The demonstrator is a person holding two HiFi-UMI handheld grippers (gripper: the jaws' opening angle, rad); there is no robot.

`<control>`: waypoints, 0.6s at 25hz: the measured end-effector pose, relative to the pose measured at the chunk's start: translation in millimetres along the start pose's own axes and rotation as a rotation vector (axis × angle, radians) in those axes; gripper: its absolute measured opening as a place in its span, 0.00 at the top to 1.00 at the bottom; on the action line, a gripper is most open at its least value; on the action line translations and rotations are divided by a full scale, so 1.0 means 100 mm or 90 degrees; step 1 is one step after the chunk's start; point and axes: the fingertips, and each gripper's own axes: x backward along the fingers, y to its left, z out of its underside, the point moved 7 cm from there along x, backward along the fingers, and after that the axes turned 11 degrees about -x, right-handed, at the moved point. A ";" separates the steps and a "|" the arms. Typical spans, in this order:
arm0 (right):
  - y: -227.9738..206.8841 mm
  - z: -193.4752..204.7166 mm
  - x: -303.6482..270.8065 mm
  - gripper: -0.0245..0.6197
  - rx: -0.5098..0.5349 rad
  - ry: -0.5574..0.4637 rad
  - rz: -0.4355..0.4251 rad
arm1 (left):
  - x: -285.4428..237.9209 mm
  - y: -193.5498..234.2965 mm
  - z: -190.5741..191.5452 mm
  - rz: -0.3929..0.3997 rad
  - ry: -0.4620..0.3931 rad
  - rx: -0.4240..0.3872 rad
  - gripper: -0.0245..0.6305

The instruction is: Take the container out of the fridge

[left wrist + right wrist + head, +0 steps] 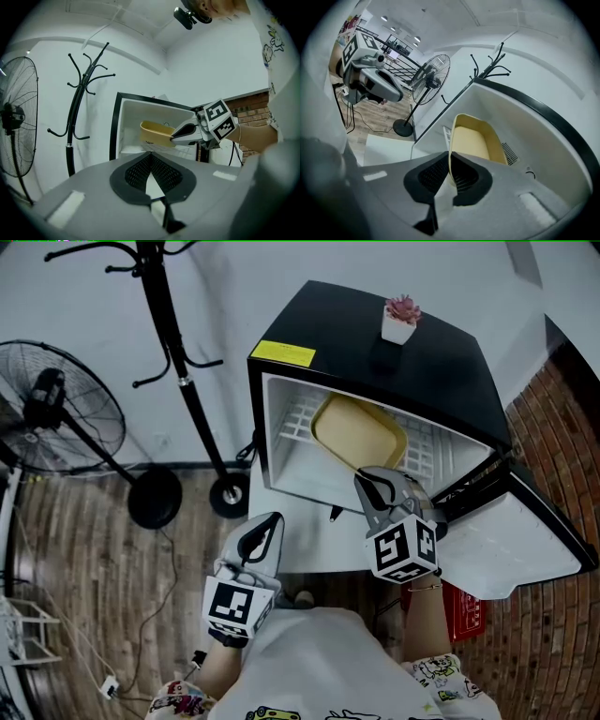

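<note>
Standing beside the fridge (450, 362): coat rack (187, 381), fan (56, 423); plant (401, 320) on top

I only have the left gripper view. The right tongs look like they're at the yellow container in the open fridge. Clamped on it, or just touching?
Observer: Clamped. In the right gripper view the right tongs are closed on the near rim of the yellow container, with one pad inside the wall and one outside.
Operator: Anything on top of the fridge? My view cuts the top off.
Observer: Yes. The head view shows a small potted plant standing upright on top of the fridge, toward the back and away from the opening.
</note>
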 end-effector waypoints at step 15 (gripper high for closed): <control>0.44 -0.06 0.28 0.94 -0.142 -0.115 -0.075 | 0.26 -0.04 0.00 -0.029 0.015 -0.019 0.96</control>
